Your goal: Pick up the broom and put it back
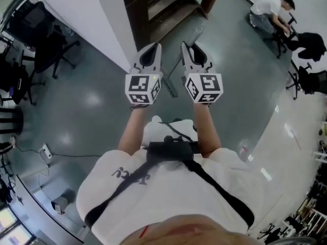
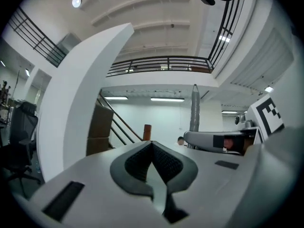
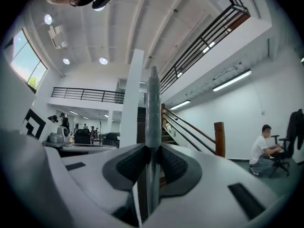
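Observation:
The broom's grey handle stands upright between the pads of my right gripper, which is shut on it. In the head view the right gripper is held out level in front of me, and the broom's lower part hangs toward the floor between the two grippers. My left gripper is held beside it, a little apart. Its jaws are shut with nothing between them. From the left gripper view the handle rises above the right gripper.
A wooden staircase with a newel post lies straight ahead, beside a white wall. Office chairs stand at the left. A person sits at the far right near more chairs. The floor is grey.

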`<state>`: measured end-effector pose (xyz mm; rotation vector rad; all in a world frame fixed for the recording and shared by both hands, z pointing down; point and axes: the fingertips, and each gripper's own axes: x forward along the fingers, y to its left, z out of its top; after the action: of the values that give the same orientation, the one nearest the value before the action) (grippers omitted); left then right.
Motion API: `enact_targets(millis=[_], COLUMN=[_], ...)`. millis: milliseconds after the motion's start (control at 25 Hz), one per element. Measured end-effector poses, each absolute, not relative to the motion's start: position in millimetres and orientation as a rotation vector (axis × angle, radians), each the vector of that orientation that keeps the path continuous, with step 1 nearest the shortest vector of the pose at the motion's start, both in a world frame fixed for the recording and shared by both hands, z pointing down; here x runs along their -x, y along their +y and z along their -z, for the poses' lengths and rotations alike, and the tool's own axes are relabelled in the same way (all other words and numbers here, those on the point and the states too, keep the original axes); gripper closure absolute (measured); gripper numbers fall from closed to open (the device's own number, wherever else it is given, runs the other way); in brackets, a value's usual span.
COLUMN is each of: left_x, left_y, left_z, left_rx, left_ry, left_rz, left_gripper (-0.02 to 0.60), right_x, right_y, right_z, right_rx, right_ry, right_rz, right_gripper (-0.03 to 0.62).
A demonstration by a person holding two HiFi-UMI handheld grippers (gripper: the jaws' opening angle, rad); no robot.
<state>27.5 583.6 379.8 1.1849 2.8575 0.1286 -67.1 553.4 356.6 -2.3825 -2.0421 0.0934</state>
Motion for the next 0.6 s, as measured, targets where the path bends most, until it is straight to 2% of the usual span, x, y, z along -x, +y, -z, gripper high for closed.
enact_targets(millis=[240, 600], left_x=[74, 246], left_y=[539, 406], left_z=[-361, -353], left_rx=[-0.905, -0.455], left_ry=[2.938, 3.073], left_rz=[-0.149, -0.175], left_gripper=[0.572, 0.572], right_x=[154, 298], right_y=[490, 336], right_z=[-338, -319], right_rx=[2.187, 1.854], right_ry=[-2.278, -2.611], right_rz=[-0.093, -0.080], right_gripper=[0.499, 0.499])
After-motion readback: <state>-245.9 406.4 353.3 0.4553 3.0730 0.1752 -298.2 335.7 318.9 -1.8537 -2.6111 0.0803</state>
